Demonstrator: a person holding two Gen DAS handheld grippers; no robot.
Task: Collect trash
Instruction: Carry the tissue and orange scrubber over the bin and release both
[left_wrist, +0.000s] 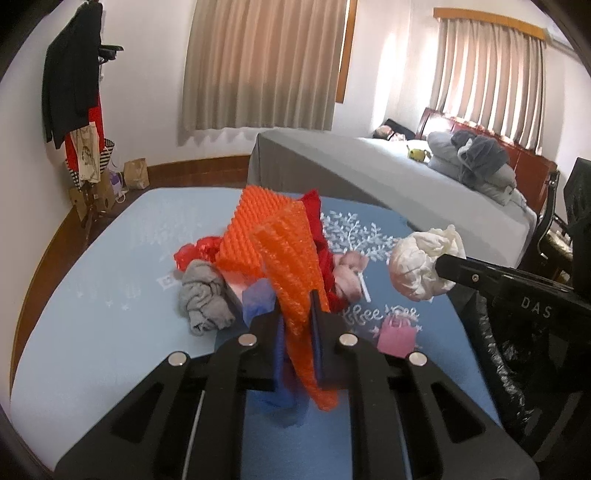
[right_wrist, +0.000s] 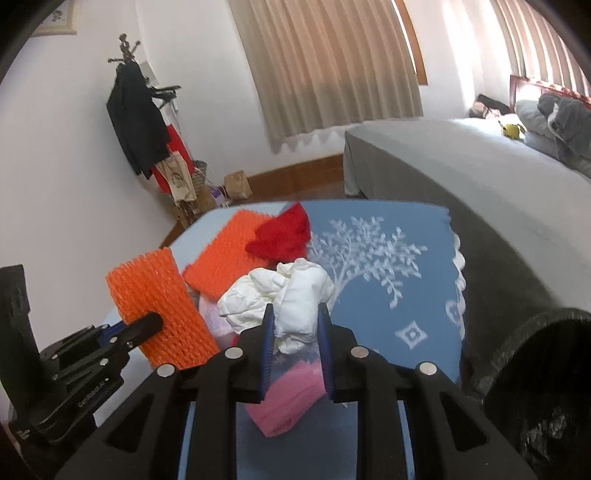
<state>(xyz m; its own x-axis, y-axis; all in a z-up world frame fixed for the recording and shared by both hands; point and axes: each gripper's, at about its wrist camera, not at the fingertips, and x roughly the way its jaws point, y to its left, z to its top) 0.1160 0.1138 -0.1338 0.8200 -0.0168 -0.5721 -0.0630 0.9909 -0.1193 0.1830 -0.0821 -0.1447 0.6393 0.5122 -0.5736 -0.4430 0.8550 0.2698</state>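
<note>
The bed (right_wrist: 461, 173) filled the right side, grey cover smooth, pillows heaped at its far end. In front of it the desk (left_wrist: 92, 295), under its blue cloth, carried the heap: a second orange mesh sheet (left_wrist: 255, 221), a red cloth (right_wrist: 284, 232), a grey rag (left_wrist: 203, 299), a pink bag (left_wrist: 397, 334). A black-lined bin (right_wrist: 543, 387) gaped at the desk's right edge. And there, the left tongs (left_wrist: 295, 314) were clamped tight on an orange foam mesh sleeve (left_wrist: 295, 266), lifted clear of the pile! The right tongs (right_wrist: 295, 325) were squeezed on a crumpled white paper wad (right_wrist: 291, 299), raised above the desk, near the bin.
</note>
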